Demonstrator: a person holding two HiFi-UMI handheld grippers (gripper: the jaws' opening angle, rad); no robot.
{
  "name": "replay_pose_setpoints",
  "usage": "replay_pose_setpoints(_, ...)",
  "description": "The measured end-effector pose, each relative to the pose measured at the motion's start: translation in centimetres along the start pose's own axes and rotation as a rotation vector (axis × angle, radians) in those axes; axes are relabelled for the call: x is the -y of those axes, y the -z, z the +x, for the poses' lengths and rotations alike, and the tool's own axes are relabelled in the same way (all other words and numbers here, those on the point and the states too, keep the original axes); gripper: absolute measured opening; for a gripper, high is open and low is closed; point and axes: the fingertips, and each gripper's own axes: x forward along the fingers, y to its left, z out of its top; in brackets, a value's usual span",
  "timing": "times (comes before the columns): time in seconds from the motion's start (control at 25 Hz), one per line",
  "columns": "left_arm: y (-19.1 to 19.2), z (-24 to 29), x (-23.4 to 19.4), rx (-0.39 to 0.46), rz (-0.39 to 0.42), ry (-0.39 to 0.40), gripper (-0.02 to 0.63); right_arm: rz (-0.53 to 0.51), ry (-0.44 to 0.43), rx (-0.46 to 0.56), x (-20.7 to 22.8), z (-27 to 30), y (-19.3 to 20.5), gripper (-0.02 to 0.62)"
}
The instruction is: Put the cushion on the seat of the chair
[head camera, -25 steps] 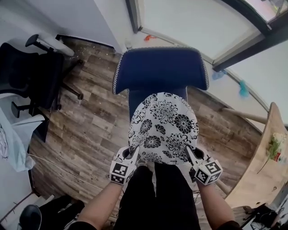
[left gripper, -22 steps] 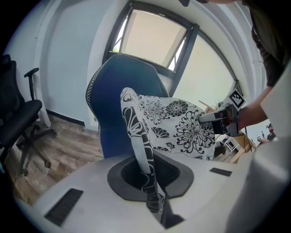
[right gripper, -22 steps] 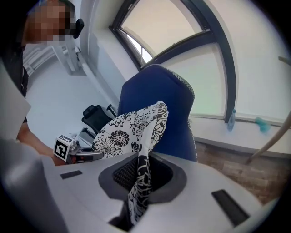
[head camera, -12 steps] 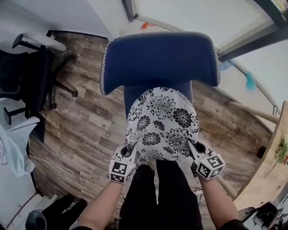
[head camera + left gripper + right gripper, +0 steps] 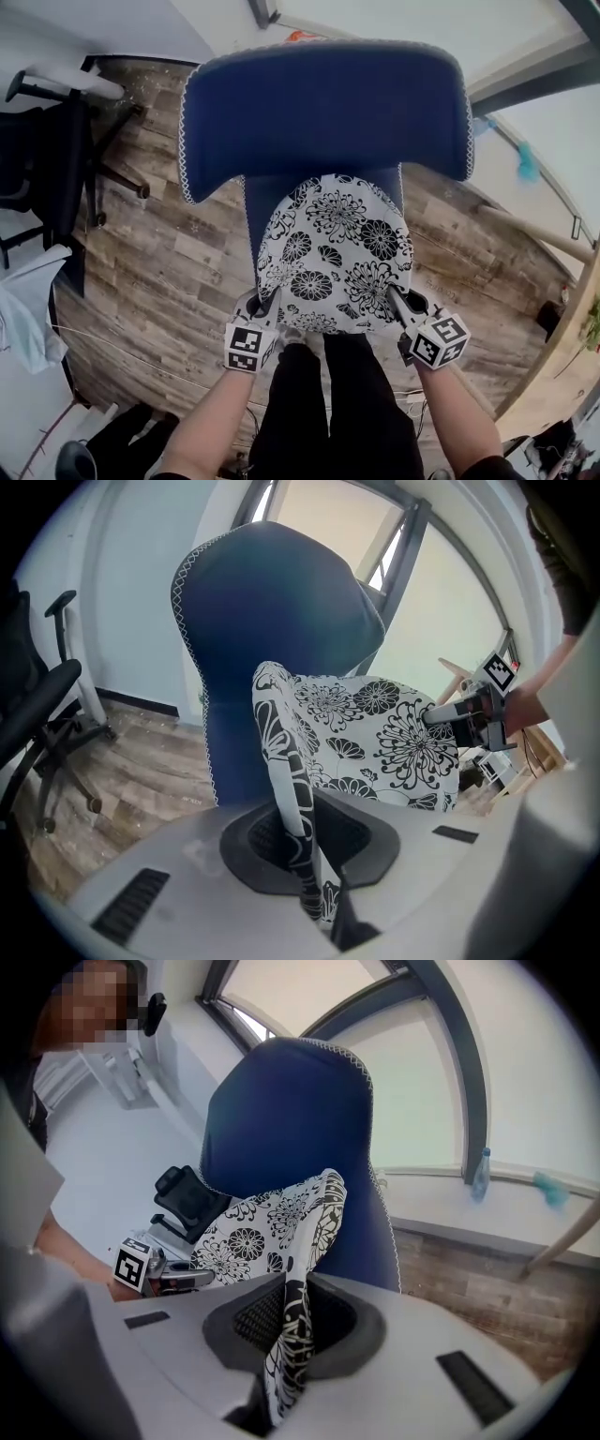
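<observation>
Two grippers (image 5: 267, 302) (image 5: 398, 302) clamp cushion (image 5: 333, 253); chair (image 5: 323, 103) beyond.

I saw a wood-plank floor (image 5: 169, 272). A blue chair (image 5: 323, 108) stood on it mid-view, with a black office chair (image 5: 47, 159) well apart at left. A thin pale cable (image 5: 122, 352) lay across the planks, and pale specks (image 5: 155, 89) lay by the far wall.

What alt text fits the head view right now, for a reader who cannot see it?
A black-and-white floral fabric cushion is held by its near corners, the left gripper and right gripper each shut on it, over the seat of a blue upholstered chair. A black office chair stands on the wood-plank floor at left.
</observation>
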Motion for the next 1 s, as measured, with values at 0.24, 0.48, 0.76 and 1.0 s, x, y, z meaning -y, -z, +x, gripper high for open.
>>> replay_pose_setpoints(0.24, 1.2, 1.6, -2.3, -0.016, 0.020, -0.040, 0.017, 0.029, 0.021, -0.026, 2.9, 1.5, 1.0, 0.049)
replay_pose_setpoints(0.48, 2.4, 2.9, -4.6, -0.026, 0.025, -0.111, 0.090, 0.031, 0.057, -0.048, 5.4, 2.5, 2.1, 0.049)
replay_pose_setpoints(0.76, 2.6, 2.6, -8.0, -0.024, -0.042, -0.220, 0.249, -0.045, 0.115, -0.079, 7.2, 3.3, 3.6, 0.166)
replay_pose_setpoints(1.0, 1.2, 1.0, -8.9, -0.003, -0.050, -0.254, 0.256, -0.063, 0.303, -0.109, 10.8, 1.7, 3.8, 0.258)
